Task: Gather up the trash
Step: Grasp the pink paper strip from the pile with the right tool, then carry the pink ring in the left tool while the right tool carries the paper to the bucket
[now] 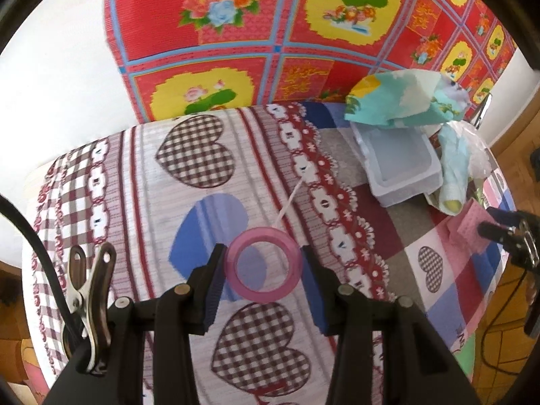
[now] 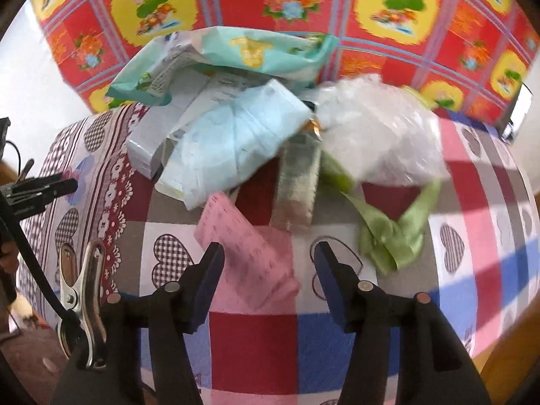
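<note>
Left gripper (image 1: pixel 262 263): jaws are being held spread, a translucent pink plastic tape ring (image 1: pixel 263 264) lying flat between the blue-padded fingers (image 1: pixel 213 288), just beside the left pad; contact cannot be told
Tape tail: a thin pale strip (image 1: pixel 289 202) is being seen running from the ring up across the cloth
Right gripper (image 2: pixel 268 263): jaws are being held wide apart, nothing pinched, tips hovering over a creased pink paper slip (image 2: pixel 249 246)
Trash heap: a crumpled clear plastic bag (image 2: pixel 374 135), a pale blue soft wrapper (image 2: pixel 233 148), a teal printed packet (image 2: pixel 236 50), a flat silvery sachet (image 2: pixel 297 189) and a glossy green satin ribbon (image 2: pixel 391 236) are being seen piled near the far table edge
Container: a white rectangular plastic tub (image 1: pixel 398 165) is being partly covered by the teal packet
Surface: a patchwork tablecloth with gingham hearts (image 1: pixel 152 175) is being seen spread over the round table
Backdrop: a red floral woven sheet (image 1: pixel 303 33) is being seen behind the table
</note>
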The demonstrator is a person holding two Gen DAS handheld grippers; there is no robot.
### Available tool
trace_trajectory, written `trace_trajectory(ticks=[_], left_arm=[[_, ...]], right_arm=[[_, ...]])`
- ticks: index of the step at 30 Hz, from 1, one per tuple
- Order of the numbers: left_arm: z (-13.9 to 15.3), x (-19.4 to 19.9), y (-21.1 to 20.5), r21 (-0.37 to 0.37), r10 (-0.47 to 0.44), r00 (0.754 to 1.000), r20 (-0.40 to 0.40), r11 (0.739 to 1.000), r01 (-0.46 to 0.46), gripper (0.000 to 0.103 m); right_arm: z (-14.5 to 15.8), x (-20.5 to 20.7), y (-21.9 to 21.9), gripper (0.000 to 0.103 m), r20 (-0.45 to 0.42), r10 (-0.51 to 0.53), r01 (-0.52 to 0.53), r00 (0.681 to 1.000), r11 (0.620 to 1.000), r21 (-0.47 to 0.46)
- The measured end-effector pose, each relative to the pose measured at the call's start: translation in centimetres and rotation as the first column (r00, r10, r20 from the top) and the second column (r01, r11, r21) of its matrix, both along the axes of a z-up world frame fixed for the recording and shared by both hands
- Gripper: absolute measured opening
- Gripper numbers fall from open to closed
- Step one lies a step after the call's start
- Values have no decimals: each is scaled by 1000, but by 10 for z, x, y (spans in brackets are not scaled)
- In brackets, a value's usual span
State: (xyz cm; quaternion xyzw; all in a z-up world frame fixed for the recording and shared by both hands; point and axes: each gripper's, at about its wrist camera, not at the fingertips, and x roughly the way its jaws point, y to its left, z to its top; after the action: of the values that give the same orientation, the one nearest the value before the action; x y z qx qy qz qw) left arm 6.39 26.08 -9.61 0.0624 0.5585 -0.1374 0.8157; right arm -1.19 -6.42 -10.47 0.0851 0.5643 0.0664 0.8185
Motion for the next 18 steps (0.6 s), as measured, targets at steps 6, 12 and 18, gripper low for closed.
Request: trace_trajectory(ticks=[6, 12, 18], left_arm=[[-3, 3, 20, 5, 38, 999, -7, 999, -38, 45], [0, 5, 31, 11, 27, 1000, 5, 1000, -27, 45], [8, 0, 33, 13, 11, 1000, 16, 1000, -11, 45]], right_arm=[[-15, 6, 5, 39, -52, 17, -16, 998, 1000, 18], [-13, -1, 10, 14, -36, -28, 29, 999, 999, 38], [1, -19, 34, 13, -7, -17, 17, 1000, 999, 30]])
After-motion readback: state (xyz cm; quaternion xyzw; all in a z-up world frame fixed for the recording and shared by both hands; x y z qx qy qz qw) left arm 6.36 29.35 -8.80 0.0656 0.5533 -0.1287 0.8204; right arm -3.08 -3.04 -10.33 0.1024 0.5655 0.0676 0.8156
